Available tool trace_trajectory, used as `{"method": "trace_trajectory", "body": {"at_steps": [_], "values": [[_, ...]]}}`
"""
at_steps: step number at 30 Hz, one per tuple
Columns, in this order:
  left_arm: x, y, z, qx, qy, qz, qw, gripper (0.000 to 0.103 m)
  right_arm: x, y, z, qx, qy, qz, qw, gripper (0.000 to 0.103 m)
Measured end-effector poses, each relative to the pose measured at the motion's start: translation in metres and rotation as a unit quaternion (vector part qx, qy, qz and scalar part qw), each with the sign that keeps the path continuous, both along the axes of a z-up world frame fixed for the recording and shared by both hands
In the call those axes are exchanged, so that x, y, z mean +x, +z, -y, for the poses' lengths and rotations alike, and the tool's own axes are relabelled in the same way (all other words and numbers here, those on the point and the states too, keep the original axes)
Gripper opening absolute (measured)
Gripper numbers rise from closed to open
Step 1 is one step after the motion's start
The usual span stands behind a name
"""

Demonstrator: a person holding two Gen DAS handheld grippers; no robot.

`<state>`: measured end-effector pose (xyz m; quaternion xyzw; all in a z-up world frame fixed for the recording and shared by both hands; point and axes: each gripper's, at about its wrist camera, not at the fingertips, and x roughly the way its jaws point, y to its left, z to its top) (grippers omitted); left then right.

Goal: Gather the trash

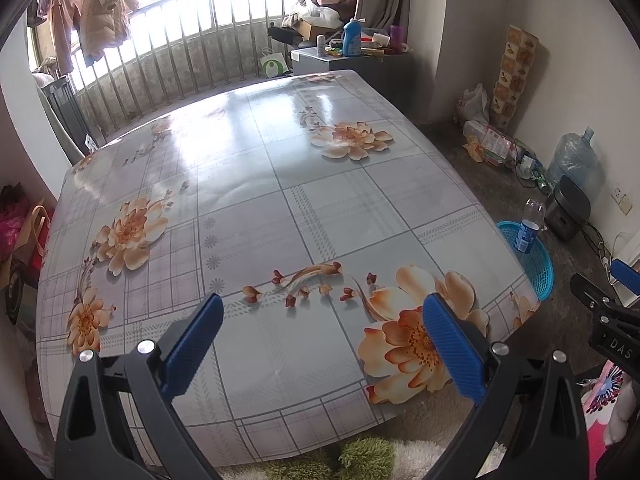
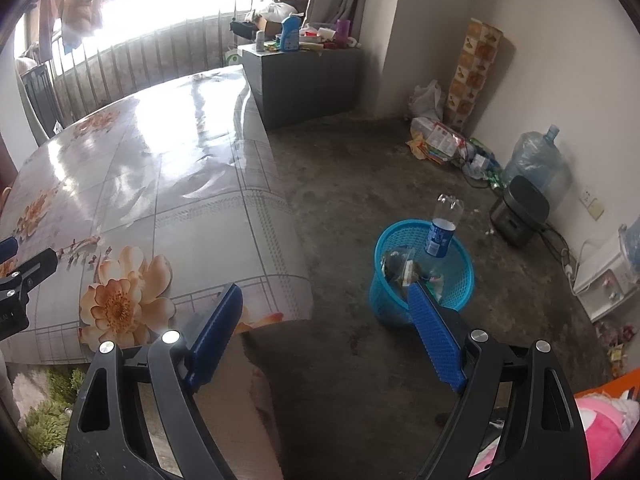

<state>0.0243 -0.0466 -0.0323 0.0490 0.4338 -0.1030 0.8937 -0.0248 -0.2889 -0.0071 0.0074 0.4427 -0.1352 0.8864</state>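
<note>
Two grippers showing, both with jaws standing wide apart, gripping nothing. Left gripper (image 1: 322, 344) is hovering over the floral tabletop (image 1: 248, 184); right gripper (image 2: 324, 328) is hanging past the tabletop's edge, over the floor (image 2: 360, 184). One blue mesh basket (image 2: 460, 284) is sitting on the floor at about 1 o'clock from the right gripper. One clear bottle (image 2: 442, 228) with a blue label, text too small to read, is standing upright in it beside some crumpled wrappers (image 2: 400, 268). One big water jug (image 2: 532, 156) is standing at 2 o'clock by the wall. "DAS" is showing on the right gripper's body in the left view.
</note>
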Motion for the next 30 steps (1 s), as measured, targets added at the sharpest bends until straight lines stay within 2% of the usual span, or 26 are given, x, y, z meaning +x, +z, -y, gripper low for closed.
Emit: {"method": "trace_trajectory", "body": {"at_steps": [30], "values": [[0.0069,-0.0010,-0.0021,0.007,-0.013,0.002,0.9999,0.098,0.0025,0.0025,0.0028,-0.003,0.005,-0.001,1.000,0.081]]}}
